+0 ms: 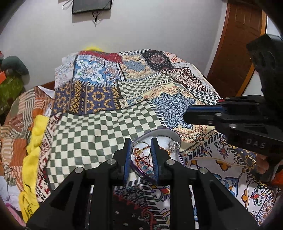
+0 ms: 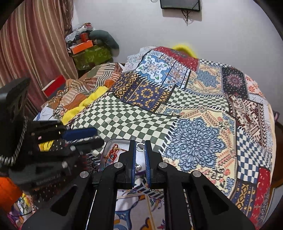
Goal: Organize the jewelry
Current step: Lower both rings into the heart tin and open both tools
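Note:
A clear plastic tray [image 1: 163, 133] lies on the patchwork bedspread [image 1: 99, 127] and holds jewelry: a silver ring-shaped bangle [image 1: 141, 147], a red and gold thread piece [image 1: 141, 159] and a small clear earring [image 1: 172, 146]. My left gripper [image 1: 141, 141] is over the tray, its jaws close either side of the bangle. In the right wrist view the tray [image 2: 113, 142] shows the red thread piece [image 2: 113, 153] and a small silver ring [image 2: 140, 146]. My right gripper [image 2: 141, 144] hovers there, jaws narrow around the small ring. Each gripper shows in the other's view.
Yellow cloth [image 1: 32, 155] and striped orange bedding [image 2: 74, 93] lie at the bed's left. Boxes and a green bag [image 2: 90, 54] stand by the striped curtain [image 2: 35, 44]. A wooden door [image 1: 237, 53] is at the right. A dark frame [image 2: 180, 4] hangs on the wall.

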A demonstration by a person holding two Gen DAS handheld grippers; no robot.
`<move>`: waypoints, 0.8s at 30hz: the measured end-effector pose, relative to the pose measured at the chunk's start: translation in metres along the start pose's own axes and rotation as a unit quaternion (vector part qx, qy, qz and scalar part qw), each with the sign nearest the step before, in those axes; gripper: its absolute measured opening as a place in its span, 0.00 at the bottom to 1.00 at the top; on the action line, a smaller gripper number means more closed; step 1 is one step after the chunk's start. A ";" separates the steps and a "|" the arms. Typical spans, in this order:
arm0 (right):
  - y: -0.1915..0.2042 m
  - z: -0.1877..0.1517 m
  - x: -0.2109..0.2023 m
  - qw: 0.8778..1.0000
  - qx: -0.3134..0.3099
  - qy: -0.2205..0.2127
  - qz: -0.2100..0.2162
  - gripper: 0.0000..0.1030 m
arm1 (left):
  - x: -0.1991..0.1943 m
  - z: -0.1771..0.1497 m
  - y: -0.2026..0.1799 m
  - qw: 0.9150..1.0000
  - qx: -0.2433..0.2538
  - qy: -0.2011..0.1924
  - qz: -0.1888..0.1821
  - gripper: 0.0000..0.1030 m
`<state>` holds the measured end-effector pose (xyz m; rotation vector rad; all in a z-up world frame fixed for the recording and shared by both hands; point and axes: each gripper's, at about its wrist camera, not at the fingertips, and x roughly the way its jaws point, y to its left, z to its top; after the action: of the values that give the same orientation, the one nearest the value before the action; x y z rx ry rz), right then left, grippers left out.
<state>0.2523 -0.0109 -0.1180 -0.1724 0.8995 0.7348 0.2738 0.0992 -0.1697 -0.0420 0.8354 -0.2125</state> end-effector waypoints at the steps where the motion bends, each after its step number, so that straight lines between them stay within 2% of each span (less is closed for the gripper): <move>1: 0.001 0.000 0.005 1.000 0.004 0.005 0.003 0.08 | 0.002 -0.001 0.001 1.000 -0.006 0.004 -0.005 0.20; 4: 0.004 -0.001 0.018 1.000 0.010 0.018 0.012 0.08 | 0.011 -0.005 0.005 0.999 -0.027 0.018 -0.023 0.20; 9: 0.012 -0.005 0.032 0.999 0.000 0.038 0.015 0.08 | 0.019 -0.012 0.005 0.999 -0.031 0.025 -0.036 0.20; 16: 0.016 -0.006 0.036 0.999 -0.007 0.051 0.015 0.10 | 0.016 -0.019 -0.004 0.999 -0.008 0.026 -0.024 0.20; 19: 0.015 -0.005 0.028 0.999 -0.001 0.044 0.018 0.21 | 0.011 -0.019 -0.005 0.999 -0.010 0.025 -0.019 0.20; 24: 0.016 -0.001 0.001 1.000 0.001 0.014 0.006 0.22 | -0.017 -0.011 -0.003 1.000 -0.026 0.001 -0.008 0.20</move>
<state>0.2418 0.0015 -0.1171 -0.1769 0.9278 0.7437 0.2536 0.0998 -0.1641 -0.0977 0.8436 -0.2067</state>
